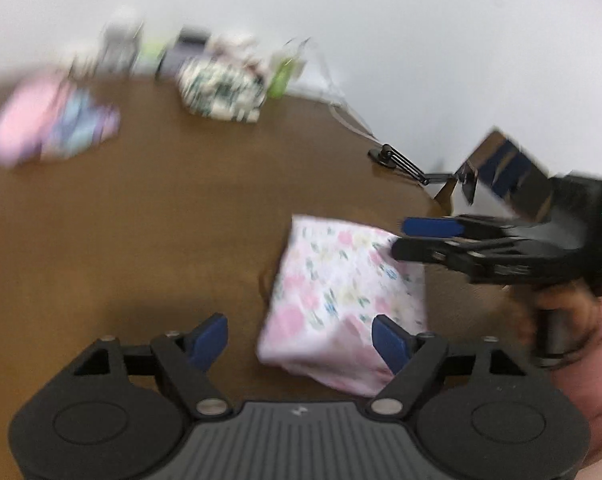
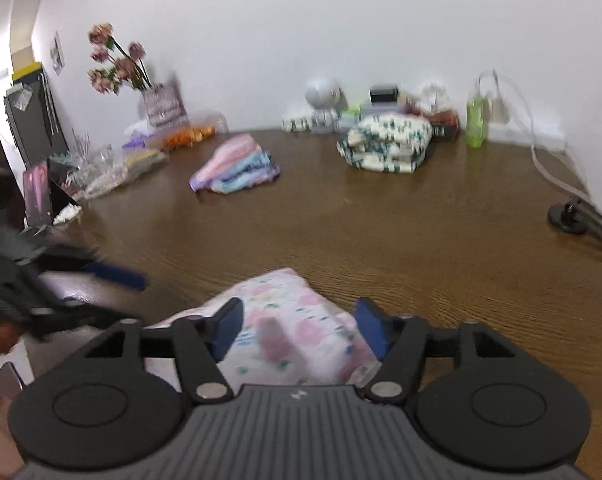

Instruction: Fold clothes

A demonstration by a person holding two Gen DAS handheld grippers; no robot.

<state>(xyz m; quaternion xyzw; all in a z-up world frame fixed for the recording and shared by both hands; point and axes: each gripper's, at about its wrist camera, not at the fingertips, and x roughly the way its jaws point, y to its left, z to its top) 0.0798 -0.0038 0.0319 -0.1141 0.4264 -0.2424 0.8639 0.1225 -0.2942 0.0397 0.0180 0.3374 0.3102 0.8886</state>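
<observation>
The folded floral garment (image 1: 341,300) lay at the lower right of the left view on the counter (image 1: 141,220), both the left hand-held gripper (image 1: 301,336) and right hand-held gripper (image 2: 297,328) spread apart around it, so a snagging pad could have dragged the fold open.

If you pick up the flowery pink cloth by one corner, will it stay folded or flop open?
The folded floral cloth would probably flop open: it looks thin and soft, its edges sagging on the wooden table. It is likely light, a small bundle. It probably won't slide or roll, since it lies flat. Both the left tool and right tool stand open around it.
</observation>
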